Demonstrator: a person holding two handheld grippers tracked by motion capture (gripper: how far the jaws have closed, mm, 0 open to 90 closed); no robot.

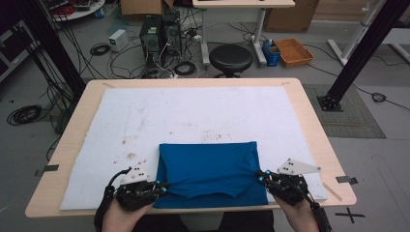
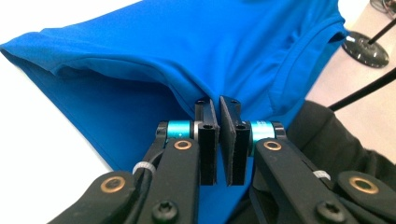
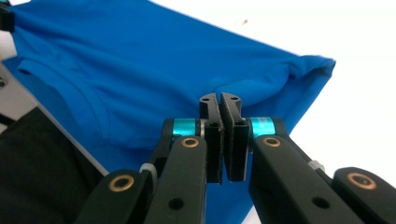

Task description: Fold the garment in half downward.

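Your left gripper (image 1: pixel 162 187) and right gripper (image 1: pixel 262 177) each pinch an edge of the folded blue shirt (image 1: pixel 210 171) — it lies at the near edge of the white mat (image 1: pixel 193 116) on the table (image 1: pixel 309 116).

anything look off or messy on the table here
Mostly tidy. The white mat carries brownish stains left of the blue shirt and faint dark smudges just beyond its far edge. The folded shirt's near edge is uneven, and each side is lifted where the left gripper and right gripper pinch it.
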